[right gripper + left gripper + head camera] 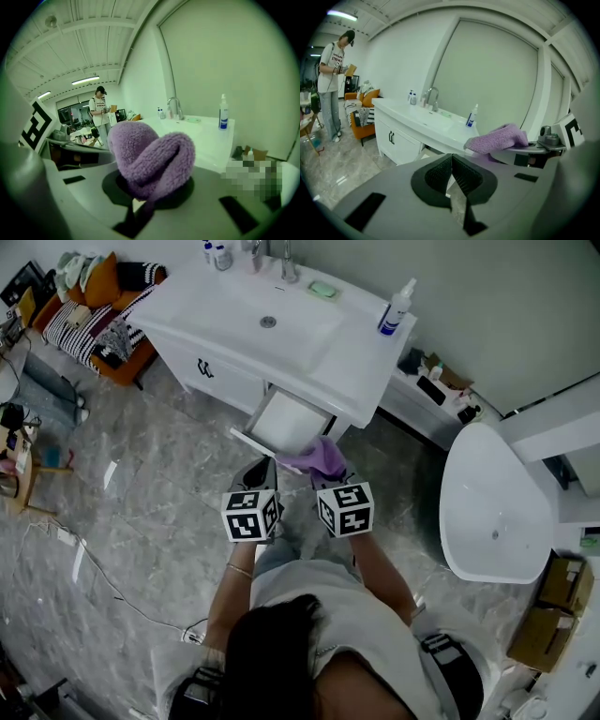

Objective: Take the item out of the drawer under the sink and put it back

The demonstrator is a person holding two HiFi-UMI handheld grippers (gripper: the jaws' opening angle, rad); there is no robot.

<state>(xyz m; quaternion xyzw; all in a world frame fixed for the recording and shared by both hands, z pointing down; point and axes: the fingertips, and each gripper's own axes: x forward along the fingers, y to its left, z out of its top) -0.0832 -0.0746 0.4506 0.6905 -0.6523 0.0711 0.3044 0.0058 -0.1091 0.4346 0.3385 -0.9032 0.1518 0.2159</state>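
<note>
Gripping a purple cloth (150, 159), the right gripper (330, 474) has its jaws clamped on a bunched fold of it, so the thick, fuzzy terry pile bulges up in two rounded loops that hide the jaw tips in the right gripper view. In the head view the cloth sits at the centre of the frame, held in the air at the near right corner of the open drawer (284, 420), a shallow white box with a flat front panel pulled out from under the sink counter (361, 362). The left gripper (452, 174) is just left of it with its jaws together, the two black cross-hatched pads meeting in a point and nothing between them. Each gripper has a smooth grey body and a cube (251, 515) printed with black-and-white square patterns. The counter is glossy white with a shallow rectangular basin and a round metal drain (268, 322); a curved chrome tap (286, 263) stands at its back edge, a pale green bar (323, 289) lies beside that, and a white spray bottle (396, 309) with a blue label stands at the upper right corner, its print too small to read. The cabinet door (204, 368) to the left of the drawer is plain white with small dark handles. The floor (159, 512) is shiny grey stone-patterned tile.
</note>
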